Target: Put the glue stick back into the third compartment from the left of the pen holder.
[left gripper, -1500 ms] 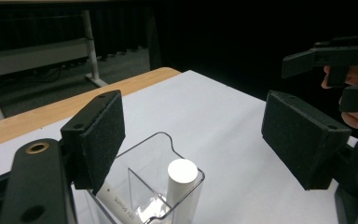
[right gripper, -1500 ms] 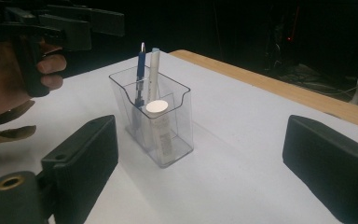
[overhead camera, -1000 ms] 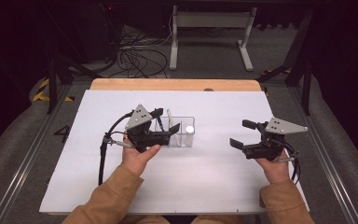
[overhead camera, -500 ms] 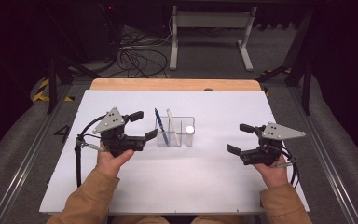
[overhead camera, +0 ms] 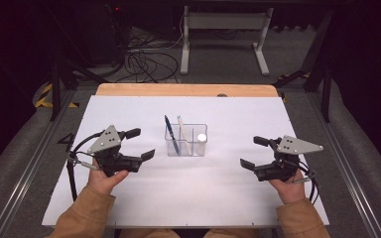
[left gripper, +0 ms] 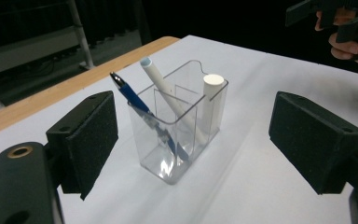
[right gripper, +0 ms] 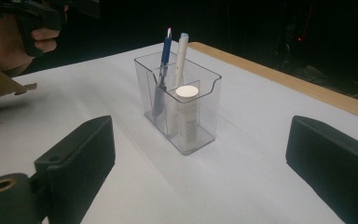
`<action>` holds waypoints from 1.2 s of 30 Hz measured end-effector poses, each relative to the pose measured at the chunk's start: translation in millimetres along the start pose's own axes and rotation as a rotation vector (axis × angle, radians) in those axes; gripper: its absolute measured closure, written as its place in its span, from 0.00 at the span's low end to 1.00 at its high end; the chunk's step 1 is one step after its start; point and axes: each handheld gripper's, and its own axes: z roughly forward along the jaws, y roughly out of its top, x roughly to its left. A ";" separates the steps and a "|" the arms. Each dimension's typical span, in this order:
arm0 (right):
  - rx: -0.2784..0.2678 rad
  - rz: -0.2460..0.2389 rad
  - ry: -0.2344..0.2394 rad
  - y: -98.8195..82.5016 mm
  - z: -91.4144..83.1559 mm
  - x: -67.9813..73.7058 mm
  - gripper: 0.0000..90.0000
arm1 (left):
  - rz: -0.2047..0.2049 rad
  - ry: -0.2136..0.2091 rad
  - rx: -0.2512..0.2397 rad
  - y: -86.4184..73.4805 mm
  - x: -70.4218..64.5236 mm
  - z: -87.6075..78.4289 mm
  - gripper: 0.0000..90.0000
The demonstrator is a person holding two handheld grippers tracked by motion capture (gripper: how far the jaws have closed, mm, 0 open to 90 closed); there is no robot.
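We see a clear plastic organizer point(overhead camera: 186, 141) standing upright near the middle of the white table point(overhead camera: 188, 198), between our 2 tools and well apart from both. It is split into compartments: a blue pen point(overhead camera: 171, 135) and a white pen point(overhead camera: 182, 133) lean in the part on the left in the high view, and a short white cylinder point(overhead camera: 201, 138) stands upright in the part on the right (from the left gripper view the 2 pens cross inside the box, the blue one nearer to us).

Our left gripper point(overhead camera: 138, 145) hovers to the left of the organizer with its jaws wide, having just been opening a little further, and nothing lies between them; its pads point(left gripper: 88, 135) frame the box from a distance. Our right gripper point(overhead camera: 255, 151) is held to the right of the organizer, jaws also spread wide and empty, pointing toward the box. A wooden edge point(overhead camera: 183, 89) runs along the far side of the table
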 end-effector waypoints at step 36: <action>0.025 -0.026 -0.013 -22.0 1.8 9.4 0.07 | -0.065 0.042 0.053 -68.7 16.9 -27.2 0.13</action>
